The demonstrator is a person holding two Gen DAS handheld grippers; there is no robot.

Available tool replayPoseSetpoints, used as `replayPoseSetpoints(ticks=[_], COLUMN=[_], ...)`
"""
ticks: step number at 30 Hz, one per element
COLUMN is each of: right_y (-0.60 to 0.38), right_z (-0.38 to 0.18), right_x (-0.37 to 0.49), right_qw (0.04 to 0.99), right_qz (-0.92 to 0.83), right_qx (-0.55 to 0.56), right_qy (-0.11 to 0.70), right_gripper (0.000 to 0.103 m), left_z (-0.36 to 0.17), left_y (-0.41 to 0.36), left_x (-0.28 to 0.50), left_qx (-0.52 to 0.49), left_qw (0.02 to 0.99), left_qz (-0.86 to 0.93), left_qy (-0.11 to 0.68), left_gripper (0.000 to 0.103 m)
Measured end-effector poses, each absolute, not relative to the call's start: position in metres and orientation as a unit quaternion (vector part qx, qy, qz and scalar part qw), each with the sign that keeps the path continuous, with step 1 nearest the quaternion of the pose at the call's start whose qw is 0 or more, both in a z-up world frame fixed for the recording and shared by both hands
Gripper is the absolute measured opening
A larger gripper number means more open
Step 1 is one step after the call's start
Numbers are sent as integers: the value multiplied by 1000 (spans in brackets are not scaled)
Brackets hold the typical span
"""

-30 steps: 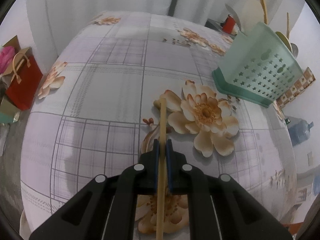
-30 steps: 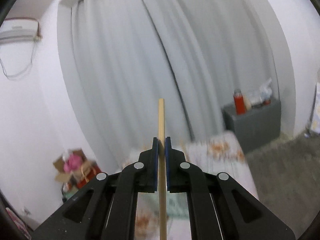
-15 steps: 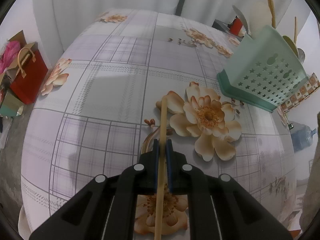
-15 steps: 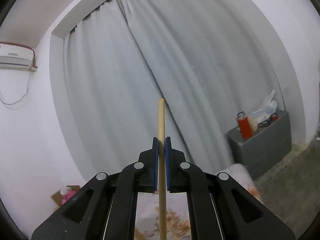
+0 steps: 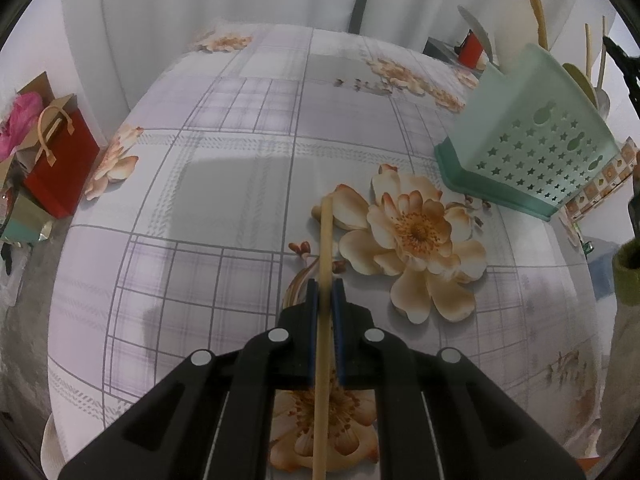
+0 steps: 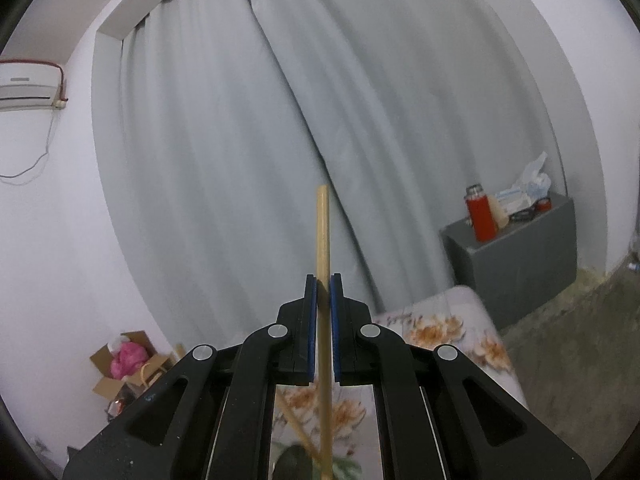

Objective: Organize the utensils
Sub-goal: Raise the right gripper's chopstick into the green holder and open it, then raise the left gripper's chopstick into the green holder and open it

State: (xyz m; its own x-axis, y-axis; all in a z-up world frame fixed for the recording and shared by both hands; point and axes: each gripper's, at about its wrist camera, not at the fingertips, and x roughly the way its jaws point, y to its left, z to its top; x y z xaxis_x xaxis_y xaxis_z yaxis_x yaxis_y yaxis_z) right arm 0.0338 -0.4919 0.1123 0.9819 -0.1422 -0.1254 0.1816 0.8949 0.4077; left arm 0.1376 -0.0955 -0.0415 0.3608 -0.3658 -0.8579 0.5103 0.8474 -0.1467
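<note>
Your left gripper [image 5: 325, 296] and right gripper [image 6: 323, 292] each clamp a pale wooden chopstick [image 5: 325, 240]; the half-filled perforated mint-green plastic caddy [image 5: 532, 148] waits at two o'clock.

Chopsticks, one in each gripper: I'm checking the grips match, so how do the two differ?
The left gripper's chopstick slants down over the floral tablecloth; the right gripper's chopstick points roughly level at the grey curtain. Both are pale wood, clamped mid-length between shut blue pads.

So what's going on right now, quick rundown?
Left gripper shut on a chopstick above the table. Right gripper shut on another chopstick. Green utensil holder upright; nothing blocking.
</note>
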Motion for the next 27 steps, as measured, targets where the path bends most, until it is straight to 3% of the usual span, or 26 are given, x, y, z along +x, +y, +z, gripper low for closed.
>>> replayPoseSetpoints(ticks=[7,11,19,27], right_y=[-466,-449,-446,-458], right_z=[98,91,98,94], right_x=[-8,-28,-74,-77], right_qw=[973,972,967,963], right_qz=[-47,-45,-54,-54], right_qx=[206,187,230,250], right_qy=[95,132,97,83], right_gripper=[13,41,49,49], left_z=[-30,-4,82,174], left_y=[-82,-68,-49,-81], left_x=[130,122,106,105], left_qx=[40,17,-36,-68], left_qw=[833,847,875,877], left_qz=[-268,-278,-329,-412], left_qy=[482,453,353,236], left_gripper=[6,6,5,5])
